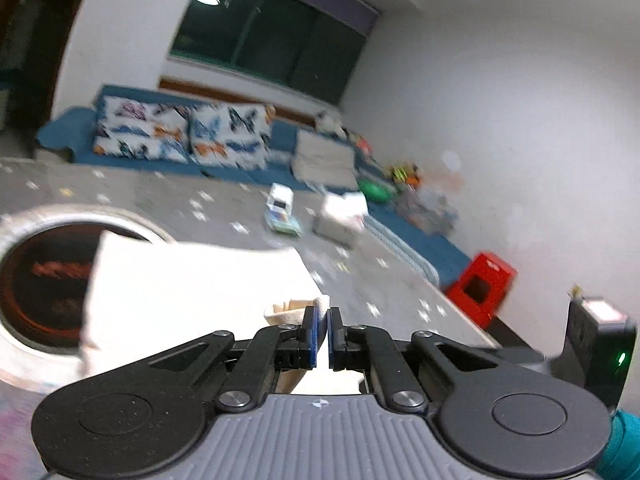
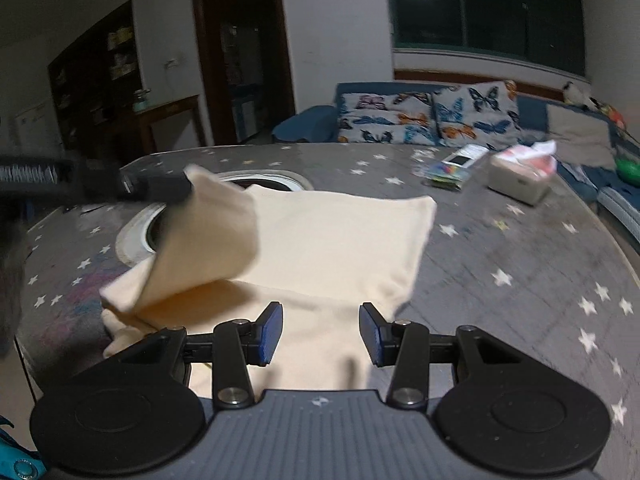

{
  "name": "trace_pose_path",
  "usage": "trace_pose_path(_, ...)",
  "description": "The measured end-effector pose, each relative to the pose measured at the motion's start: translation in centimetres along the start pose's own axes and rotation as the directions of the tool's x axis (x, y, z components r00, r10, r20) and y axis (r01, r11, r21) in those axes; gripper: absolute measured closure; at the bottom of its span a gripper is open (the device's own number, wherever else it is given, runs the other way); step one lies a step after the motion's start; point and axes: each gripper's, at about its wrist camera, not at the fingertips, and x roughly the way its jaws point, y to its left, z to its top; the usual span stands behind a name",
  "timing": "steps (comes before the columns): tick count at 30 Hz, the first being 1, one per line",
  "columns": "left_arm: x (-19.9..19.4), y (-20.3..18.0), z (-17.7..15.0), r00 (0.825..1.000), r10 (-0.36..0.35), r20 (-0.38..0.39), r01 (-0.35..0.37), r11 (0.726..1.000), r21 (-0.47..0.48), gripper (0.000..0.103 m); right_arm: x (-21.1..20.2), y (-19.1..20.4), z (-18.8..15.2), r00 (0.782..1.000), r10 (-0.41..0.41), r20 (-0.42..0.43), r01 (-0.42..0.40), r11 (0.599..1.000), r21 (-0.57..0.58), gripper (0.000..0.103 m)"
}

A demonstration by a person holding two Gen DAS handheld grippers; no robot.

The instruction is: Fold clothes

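Cream garment [image 2: 332,240] in left tongs [image 1: 322,334]

Count of what I see around my two claws

One cream garment [image 2: 328,248], one round bench [image 2: 520,248] with one circular opening [image 2: 260,180], one tissue box [image 2: 520,178], two butterfly cushions [image 2: 384,118] at upper right, one plain cushion [image 2: 580,136], one red crate [image 1: 482,286], one window [image 2: 484,8].
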Motion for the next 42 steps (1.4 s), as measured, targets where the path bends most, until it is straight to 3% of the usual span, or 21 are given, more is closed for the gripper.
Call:
trace_pose_path(6, 1.9, -0.6, -2.2, 0.993, -0.054, -0.109, 0.055, 0.998, 0.006, 0.094, -0.5, -0.6, -0.1, 1.000, -0.027, 0.010, 0.027, 0.999, 0.031, 0.060)
trace_pose_path(10, 0.6, 0.4, -2.6, 0.993, -0.050, -0.107, 0.053, 0.998, 0.026, 0.094, -0.3, -0.6, 0.1, 1.000, -0.021, 0.009, 0.020, 0.999, 0.038, 0.060)
trace_pose_path(15, -2.0, 3.9, -3.2, 0.993, 0.073, -0.091, -0.072, 0.997, 0.019, 0.094, 1.0, 0.2, 0.4, 1.000, 0.009, -0.008, -0.009, 1.000, 0.023, 0.060)
trace_pose_path(19, -3.9, 7.4, -3.7, 0.973, 0.210, -0.093, -0.212, 0.977, -0.013, 0.094, 2.7, 0.7, 0.4, 0.999, 0.024, -0.035, -0.024, 1.000, 0.015, 0.061)
trace_pose_path(23, -5.5, 9.8, -4.4, 0.958, 0.271, -0.096, -0.277, 0.959, -0.053, 0.092, 4.4, 0.9, 0.3, 0.997, 0.028, -0.067, -0.026, 0.999, 0.020, 0.062)
trace_pose_path(27, -6.1, 10.8, -5.0, 0.953, 0.284, -0.108, -0.293, 0.954, -0.071, 0.085, 5.5, 1.0, 0.0, 0.995, 0.029, -0.097, -0.027, 0.999, 0.024, 0.074)
trace_pose_path(33, -5.3, 11.1, -5.3, 0.953, 0.270, -0.134, -0.281, 0.957, -0.071, 0.086, 5.6, 1.7, 0.6, 0.996, 0.019, -0.090, -0.021, 1.000, -0.018, 0.091)
trace_pose_path(35, -5.3, 11.1, -5.4, 0.954, 0.270, -0.133, -0.280, 0.958, -0.064, 0.088, 5.5, 2.0, 0.9, 0.997, 0.016, -0.082, -0.019, 0.999, -0.034, 0.093)
trace_pose_path(36, -5.3, 11.1, -5.4, 0.952, 0.277, -0.130, -0.287, 0.956, -0.059, 0.098, 5.5, 2.1, 1.0, 0.997, 0.013, -0.076, -0.016, 0.999, -0.039, 0.094)
trace_pose_path(42, -5.9, 11.1, -5.4, 0.941, 0.315, -0.121, -0.322, 0.946, -0.044, 0.101, 4.8, 2.6, 2.1, 1.000, -0.003, -0.029, 0.001, 0.998, -0.066, 0.095)
